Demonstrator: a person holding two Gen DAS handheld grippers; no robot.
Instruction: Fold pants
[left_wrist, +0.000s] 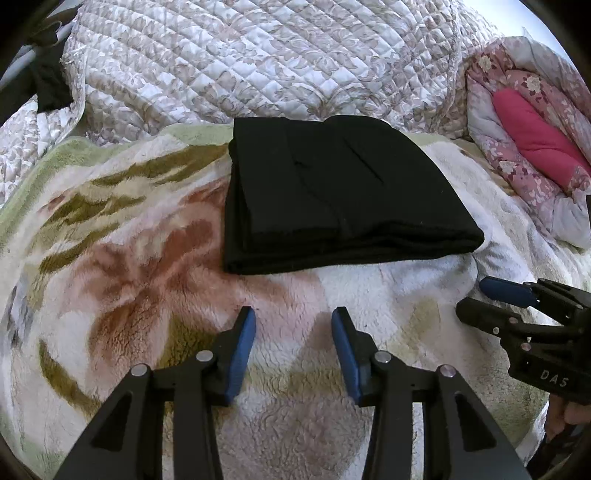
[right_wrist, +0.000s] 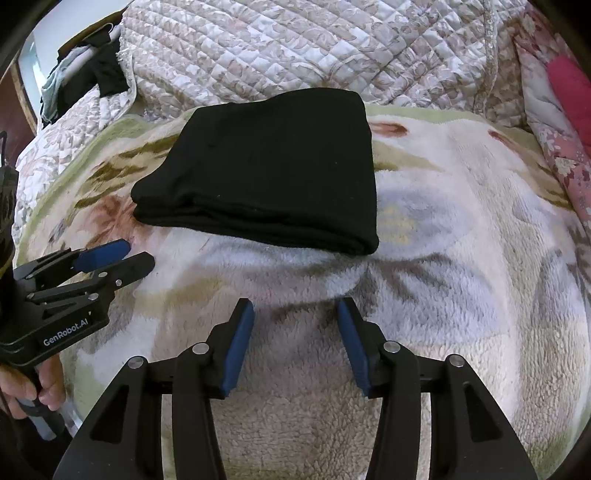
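Left wrist: black pants (left_wrist: 332, 192) sit folded on the blanket (left_wrist: 129, 258) just ahead of both hand-held grippers — left (left_wrist: 293, 325), right (right_wrist: 295, 314) — jaws spread, empty (fold looks finished).

A bedroom in a private home, seen from low over a bed: a fleecy floral blanket (left_wrist: 129, 258) in cream, green and rust covers the near surface, with a quilted leaf-patterned bedspread (left_wrist: 258, 55) bunched up along the far side. At far right lies a rolled pink flowered comforter (left_wrist: 517, 155) with a magenta lining, while at far left loose clothes (right_wrist: 85, 74) hang over a rail.
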